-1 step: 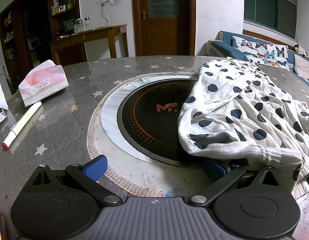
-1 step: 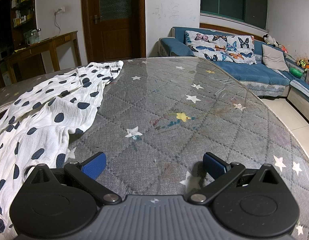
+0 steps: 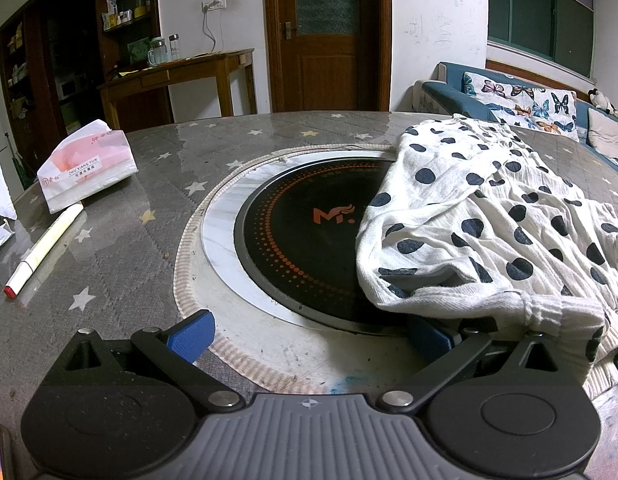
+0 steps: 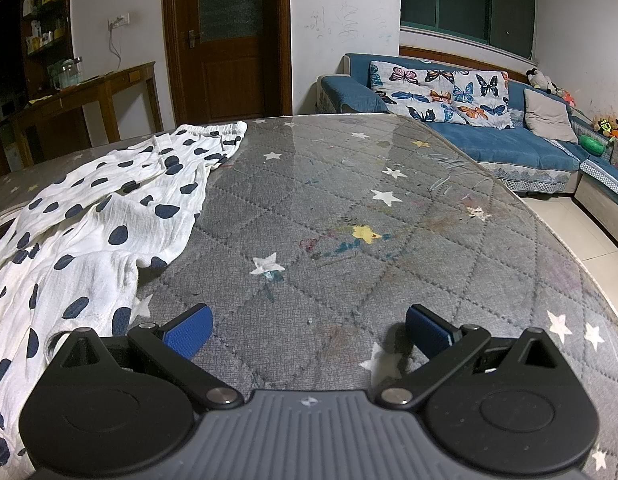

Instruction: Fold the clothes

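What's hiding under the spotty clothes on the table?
The polka-dot garment covers the right side of the round black cooktop and part of the starry tablecloth. The left gripper has its right fingertip tucked beneath the hem. Anything else underneath is hidden.

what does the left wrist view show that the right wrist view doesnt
Only the left wrist view shows the round black induction cooktop set in the table, the pink and white tissue pack and the white marker pen with a red cap. Only the right wrist view shows the tan cushion. Both show the white garment with dark polka dots, the grey star-patterned table cover and an open gripper: left, right.
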The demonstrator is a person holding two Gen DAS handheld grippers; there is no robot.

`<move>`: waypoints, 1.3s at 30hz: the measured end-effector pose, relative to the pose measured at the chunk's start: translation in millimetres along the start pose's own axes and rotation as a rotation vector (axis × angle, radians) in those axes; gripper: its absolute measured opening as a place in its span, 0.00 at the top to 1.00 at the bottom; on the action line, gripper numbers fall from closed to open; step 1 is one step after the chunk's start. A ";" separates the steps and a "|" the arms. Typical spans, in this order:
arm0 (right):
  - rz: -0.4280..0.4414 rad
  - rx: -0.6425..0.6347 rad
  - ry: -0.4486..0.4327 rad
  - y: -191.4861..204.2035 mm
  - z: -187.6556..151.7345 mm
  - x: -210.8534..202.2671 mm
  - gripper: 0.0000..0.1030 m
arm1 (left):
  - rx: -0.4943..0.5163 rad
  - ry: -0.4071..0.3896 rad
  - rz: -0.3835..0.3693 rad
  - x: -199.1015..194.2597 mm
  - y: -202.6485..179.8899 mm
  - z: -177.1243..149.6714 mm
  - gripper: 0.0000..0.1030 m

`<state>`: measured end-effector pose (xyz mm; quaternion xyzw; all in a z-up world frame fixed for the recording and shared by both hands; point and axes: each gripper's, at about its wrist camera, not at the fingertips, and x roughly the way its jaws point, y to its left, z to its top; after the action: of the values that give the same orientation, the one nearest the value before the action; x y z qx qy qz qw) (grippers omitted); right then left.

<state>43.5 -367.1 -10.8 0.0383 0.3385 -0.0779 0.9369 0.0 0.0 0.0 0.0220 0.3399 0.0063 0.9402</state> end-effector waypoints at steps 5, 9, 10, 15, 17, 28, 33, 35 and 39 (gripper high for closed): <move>-0.001 -0.001 0.000 0.2 0.0 -0.1 0.00 | 0.000 0.000 0.000 -0.2 -0.3 0.2 0.00; -0.001 0.000 0.000 0.1 -0.2 -0.5 0.00 | 0.000 0.001 0.000 -0.3 -0.6 0.3 0.00; 0.000 0.000 0.001 0.3 0.1 -0.4 0.00 | 0.000 0.001 0.000 -0.3 -0.6 0.3 0.00; 0.000 0.005 0.002 0.1 -0.4 -0.4 0.00 | -0.002 0.001 0.000 0.0 -0.6 0.1 0.00; 0.001 0.008 0.003 -0.8 -0.1 -0.3 0.00 | -0.004 0.000 0.000 2.7 -0.3 -0.5 0.00; -0.015 0.025 0.006 2.2 0.8 0.8 0.00 | -0.003 0.001 0.002 1.0 -1.4 -0.1 0.00; -0.005 0.036 0.002 0.5 1.2 0.6 0.00 | -0.002 0.004 0.002 1.6 -1.5 0.0 0.00; -0.003 0.038 0.001 0.0 1.3 0.0 0.00 | 0.002 0.006 0.000 1.6 -1.3 0.8 0.00; 0.015 0.059 -0.008 -2.2 0.5 -3.5 0.00 | 0.001 0.014 -0.005 1.1 -0.8 2.2 0.00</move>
<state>40.7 -368.9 -8.2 0.0681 0.3320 -0.0811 0.9373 2.2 -0.9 1.0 0.0215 0.3467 0.0041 0.9377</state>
